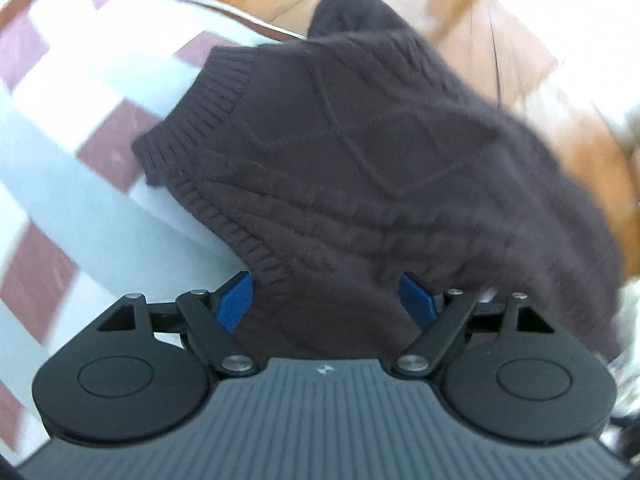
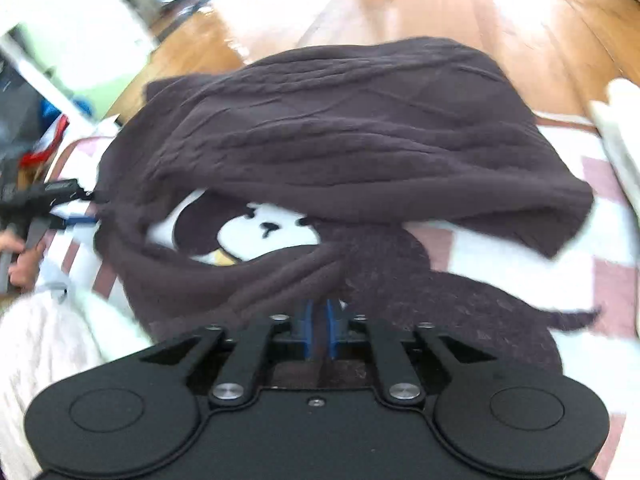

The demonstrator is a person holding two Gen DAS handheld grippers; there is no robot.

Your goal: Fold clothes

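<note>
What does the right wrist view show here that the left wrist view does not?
Only the right wrist view shows the white animal face under the lifted knit, the right gripper with jaws shut on a fold, and the left gripper at the far edge. Only the left wrist view shows the ribbed hem and the left gripper's blue jaws spread wide around the fabric. Both show the dark cable-knit sweater on the checked cover and the wooden floor.

No readable text

You are looking at one small white emblem on the left gripper [image 1: 326, 300] body, behind its fingers; it is spelling nothing legible.
</note>
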